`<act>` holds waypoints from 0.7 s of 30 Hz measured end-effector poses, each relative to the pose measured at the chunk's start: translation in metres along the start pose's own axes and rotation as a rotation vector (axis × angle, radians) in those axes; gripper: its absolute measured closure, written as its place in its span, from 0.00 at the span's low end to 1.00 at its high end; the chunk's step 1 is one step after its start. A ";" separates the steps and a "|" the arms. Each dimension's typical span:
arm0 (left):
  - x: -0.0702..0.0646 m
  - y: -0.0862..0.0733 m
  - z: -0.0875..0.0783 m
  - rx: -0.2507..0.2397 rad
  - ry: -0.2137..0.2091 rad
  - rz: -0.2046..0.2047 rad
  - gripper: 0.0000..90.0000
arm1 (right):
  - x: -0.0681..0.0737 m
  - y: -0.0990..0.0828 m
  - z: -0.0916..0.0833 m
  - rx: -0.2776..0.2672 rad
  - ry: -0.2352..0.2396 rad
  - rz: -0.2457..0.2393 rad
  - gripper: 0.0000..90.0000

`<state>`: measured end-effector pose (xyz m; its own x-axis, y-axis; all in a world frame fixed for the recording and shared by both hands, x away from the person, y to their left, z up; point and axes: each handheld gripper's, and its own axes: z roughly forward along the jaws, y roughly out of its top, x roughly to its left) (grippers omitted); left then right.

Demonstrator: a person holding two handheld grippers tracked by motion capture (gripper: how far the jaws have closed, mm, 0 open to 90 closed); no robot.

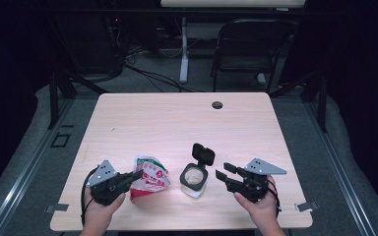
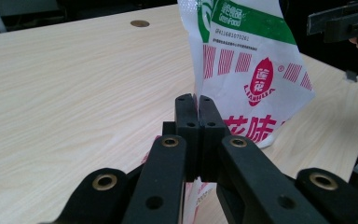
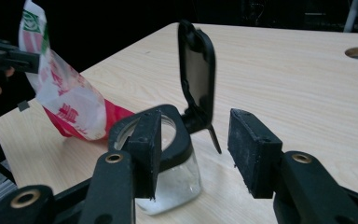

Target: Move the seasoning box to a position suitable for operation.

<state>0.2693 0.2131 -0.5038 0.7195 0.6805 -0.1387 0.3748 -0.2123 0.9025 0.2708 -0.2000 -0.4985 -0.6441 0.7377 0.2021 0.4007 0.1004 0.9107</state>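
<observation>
A white, red and green snack bag [image 1: 150, 177] stands tilted on the wooden table [image 1: 177, 123], near its front edge. My left gripper [image 1: 137, 174] is shut on the bag's left edge. In the left gripper view the bag [image 2: 251, 60] rises just beyond the pressed-together pads of that gripper [image 2: 193, 100]. To the right of the bag sits a small clear jar [image 1: 193, 179] with a black rim; its black flip lid [image 1: 203, 153] stands open. My right gripper [image 1: 221, 170] is open beside the jar's right side and holds nothing. In the right gripper view the jar [image 3: 172, 182] and lid [image 3: 196, 70] sit just ahead of its spread jaws [image 3: 198, 135].
A round cable hole [image 1: 217, 104] lies at the table's far edge. A dark chair [image 1: 248, 44] and floor cables stand behind the table. Both hands work close to the front edge.
</observation>
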 end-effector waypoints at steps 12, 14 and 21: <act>-0.001 -0.005 0.000 -0.020 -0.004 -0.039 1.00 | 0.029 0.033 0.003 -0.059 0.083 -0.042 0.58; 0.000 -0.005 -0.001 -0.016 -0.020 -0.040 1.00 | 0.031 0.035 0.004 -0.054 0.090 -0.049 0.58; 0.003 -0.005 -0.003 -0.017 -0.010 -0.046 1.00 | 0.042 0.039 0.016 -0.035 0.121 -0.073 0.58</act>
<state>0.2679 0.2184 -0.5079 0.7080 0.6818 -0.1841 0.3975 -0.1692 0.9019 0.2700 -0.1548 -0.4603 -0.7455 0.6433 0.1746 0.3278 0.1258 0.9363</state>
